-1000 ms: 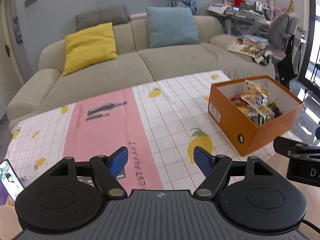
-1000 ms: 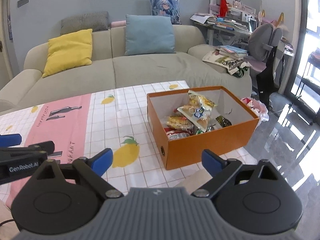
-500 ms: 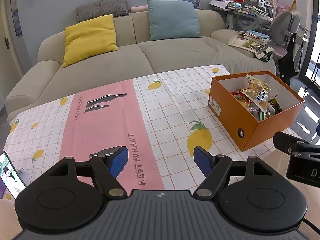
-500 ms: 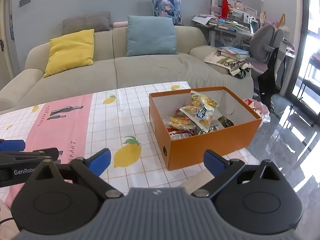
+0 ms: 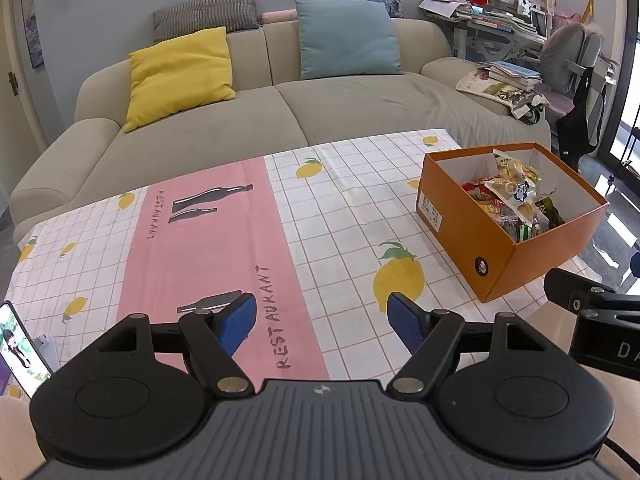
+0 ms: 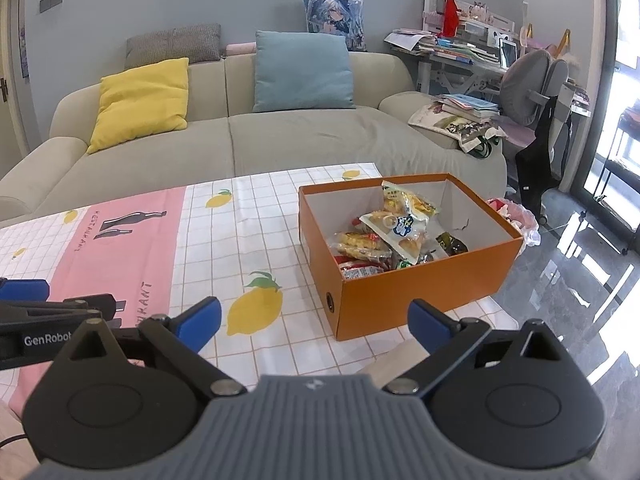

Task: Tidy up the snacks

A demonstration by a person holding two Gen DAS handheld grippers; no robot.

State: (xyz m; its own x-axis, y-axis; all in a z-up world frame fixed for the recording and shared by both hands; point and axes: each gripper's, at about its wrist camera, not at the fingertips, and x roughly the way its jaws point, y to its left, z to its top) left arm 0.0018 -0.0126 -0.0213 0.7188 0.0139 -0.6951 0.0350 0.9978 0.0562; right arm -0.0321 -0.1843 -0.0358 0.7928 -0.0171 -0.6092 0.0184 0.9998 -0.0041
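An orange box point(image 6: 420, 292) stands on the table's right end and holds several snack packets point(image 6: 400, 228). It also shows in the left wrist view point(image 5: 516, 264), with the snack packets point(image 5: 512, 196) inside. My right gripper point(image 6: 316, 320) is open and empty, above the table's near edge, just in front of the box. My left gripper point(image 5: 322, 322) is open and empty, above the pink stripe of the tablecloth point(image 5: 200, 248), left of the box.
A phone point(image 5: 20, 348) with a lit screen lies at the table's near left corner. A beige sofa point(image 6: 280, 140) with yellow and blue cushions stands behind the table. A cluttered desk and grey chair point(image 6: 524, 92) stand at the right.
Both grippers have risen and drawn back a little, so more of the table shows. Both stay open and empty. The box has not moved.
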